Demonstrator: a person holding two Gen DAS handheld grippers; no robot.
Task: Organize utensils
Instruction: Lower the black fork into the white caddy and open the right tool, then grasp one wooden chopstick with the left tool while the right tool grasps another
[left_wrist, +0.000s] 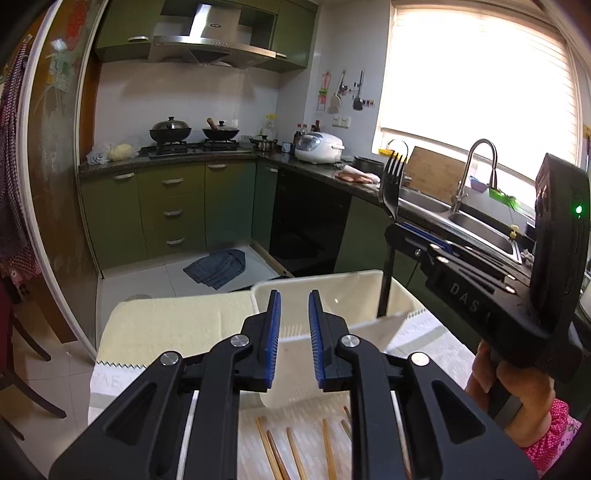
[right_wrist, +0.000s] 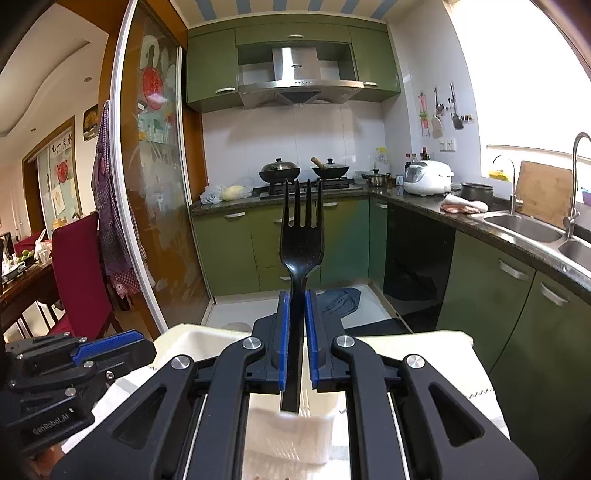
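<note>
Right gripper was clenched on a black fork, pads pinching the handle just below the head, tines pointing up, the handle end hanging out below the jaws. The fork sat in the air over a white basket on the towel-covered table. In the left wrist view the same fork stood upright above the basket's far right corner, clear of the rim.

Left gripper held nothing, its jaws a little apart and easing wider, hovering over the near side of the basket. Several wooden chopsticks lay loose on the towel below it, outside the basket.

Handling guess: the fork looked like plastic, so light and stiff but glossy and narrow in the handle, likely to swivel in a pinch this close to one end. A grip nearer mid-handle would probably steady it. Chopsticks looked thin and light, apt to roll; best taken across the middle, probably one at a time.
</note>
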